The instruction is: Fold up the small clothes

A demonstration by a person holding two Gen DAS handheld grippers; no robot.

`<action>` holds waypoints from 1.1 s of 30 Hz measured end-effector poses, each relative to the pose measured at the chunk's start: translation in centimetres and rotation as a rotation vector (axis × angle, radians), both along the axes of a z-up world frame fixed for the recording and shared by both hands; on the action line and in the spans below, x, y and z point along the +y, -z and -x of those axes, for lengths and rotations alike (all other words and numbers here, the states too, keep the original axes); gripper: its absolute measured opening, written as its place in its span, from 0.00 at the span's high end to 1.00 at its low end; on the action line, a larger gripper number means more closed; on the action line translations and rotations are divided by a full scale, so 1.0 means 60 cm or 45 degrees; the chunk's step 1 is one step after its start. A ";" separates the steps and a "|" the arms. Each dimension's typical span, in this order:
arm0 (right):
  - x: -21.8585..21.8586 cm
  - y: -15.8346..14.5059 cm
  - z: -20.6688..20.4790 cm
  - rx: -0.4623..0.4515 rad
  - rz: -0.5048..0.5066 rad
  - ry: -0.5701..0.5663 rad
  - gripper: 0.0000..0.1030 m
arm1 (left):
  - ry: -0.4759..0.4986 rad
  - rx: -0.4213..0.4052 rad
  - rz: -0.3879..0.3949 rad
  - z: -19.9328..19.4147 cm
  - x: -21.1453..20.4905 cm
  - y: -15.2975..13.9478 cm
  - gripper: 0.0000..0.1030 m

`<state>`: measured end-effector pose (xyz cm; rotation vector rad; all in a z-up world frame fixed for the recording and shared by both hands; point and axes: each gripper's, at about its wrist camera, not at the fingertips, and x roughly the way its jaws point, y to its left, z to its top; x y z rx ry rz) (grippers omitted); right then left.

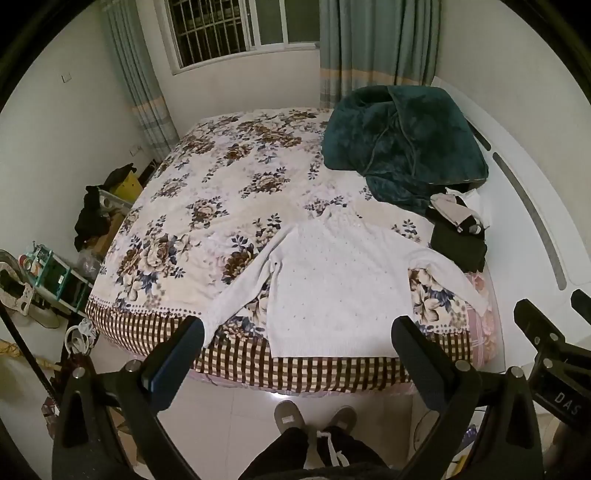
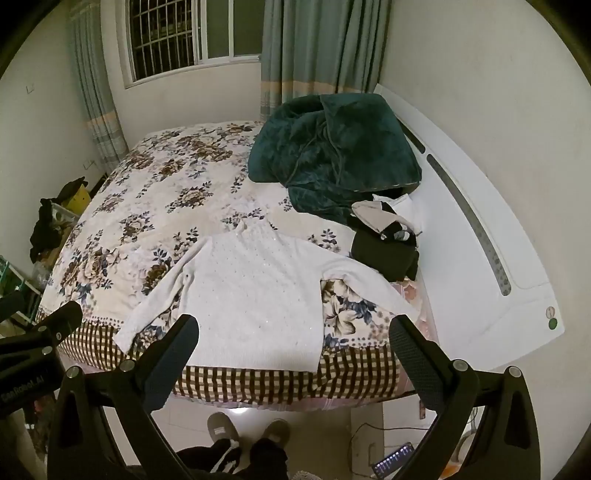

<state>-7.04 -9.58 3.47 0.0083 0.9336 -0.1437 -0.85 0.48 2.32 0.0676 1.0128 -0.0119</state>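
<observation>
Here the white sweater (image 1: 332, 288) lies flat on the bed (image 1: 207, 206), hem toward the person, sleeves splayed sideways (collar farthest away); left gripper (image 1: 297, 341) and right gripper (image 2: 293, 339) hover spread wide, empty, just short of the hem.

I stand at the foot of a bed (image 1: 207, 206) covered in a floral spread with a checked border. A dark green plush blanket (image 1: 402, 144) is heaped near its white headboard (image 2: 480, 236). Beyond, teal curtains (image 2: 317, 48) frame a barred window (image 1: 225, 29).
</observation>
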 end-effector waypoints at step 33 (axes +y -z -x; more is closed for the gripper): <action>0.001 -0.010 -0.022 0.003 0.000 0.002 0.00 | -0.001 -0.006 0.000 0.001 -0.003 0.001 0.00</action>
